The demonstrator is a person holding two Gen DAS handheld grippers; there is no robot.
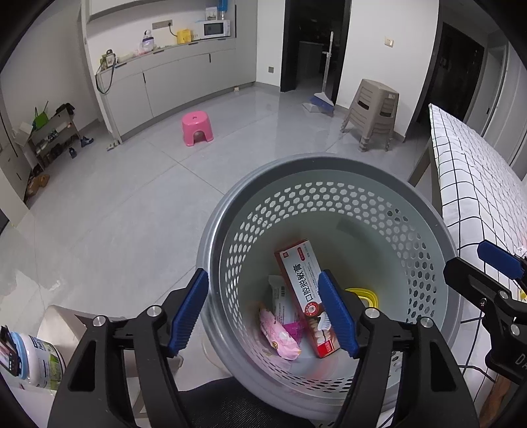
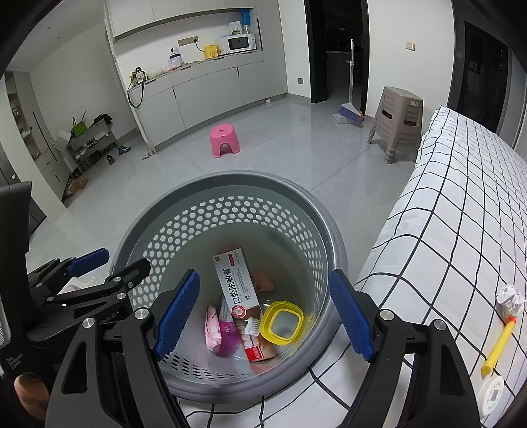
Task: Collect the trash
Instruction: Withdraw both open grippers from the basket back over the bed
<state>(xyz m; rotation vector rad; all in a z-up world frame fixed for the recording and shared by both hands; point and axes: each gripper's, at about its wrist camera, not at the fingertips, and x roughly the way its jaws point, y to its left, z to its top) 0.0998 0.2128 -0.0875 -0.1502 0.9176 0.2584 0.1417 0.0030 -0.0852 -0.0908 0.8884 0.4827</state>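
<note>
Left wrist view, left gripper fingers wide apart and empty over the grey bin, red and white box reading 口腔脱敏膏 inside, yellow lid beside it, right gripper fingers wide apart, empty.

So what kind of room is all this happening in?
Most likely the open living and kitchen area of a home: a microwave on a cabinet counter, a pink stool on the tiled floor, and a shoe rack by the wall.

A home: microwave on cabinets, shoe rack.
</note>
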